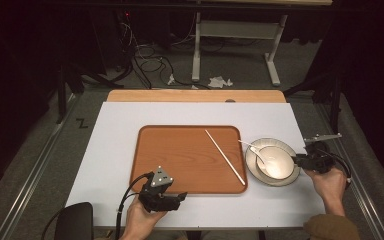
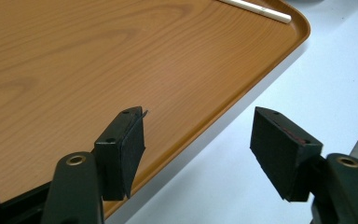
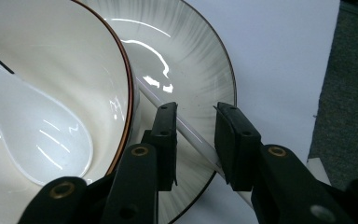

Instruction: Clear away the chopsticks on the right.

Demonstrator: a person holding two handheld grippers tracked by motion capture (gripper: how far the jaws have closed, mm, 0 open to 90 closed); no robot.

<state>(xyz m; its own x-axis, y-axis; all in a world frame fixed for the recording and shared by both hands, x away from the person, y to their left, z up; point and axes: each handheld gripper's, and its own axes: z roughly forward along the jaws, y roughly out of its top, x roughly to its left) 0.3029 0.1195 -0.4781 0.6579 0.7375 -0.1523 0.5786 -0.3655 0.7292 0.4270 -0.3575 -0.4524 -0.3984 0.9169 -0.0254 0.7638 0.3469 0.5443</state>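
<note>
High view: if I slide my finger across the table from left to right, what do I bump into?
Left gripper → wooden tray → white chopstick → spoon in the bowl on the plate → right gripper.

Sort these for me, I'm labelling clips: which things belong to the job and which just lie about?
In the job: chopstick at the right hand-held gripper, plate, bowl, spoon, tray, second chopstick.
Lying about: crumpled paper, floor cables.
</note>
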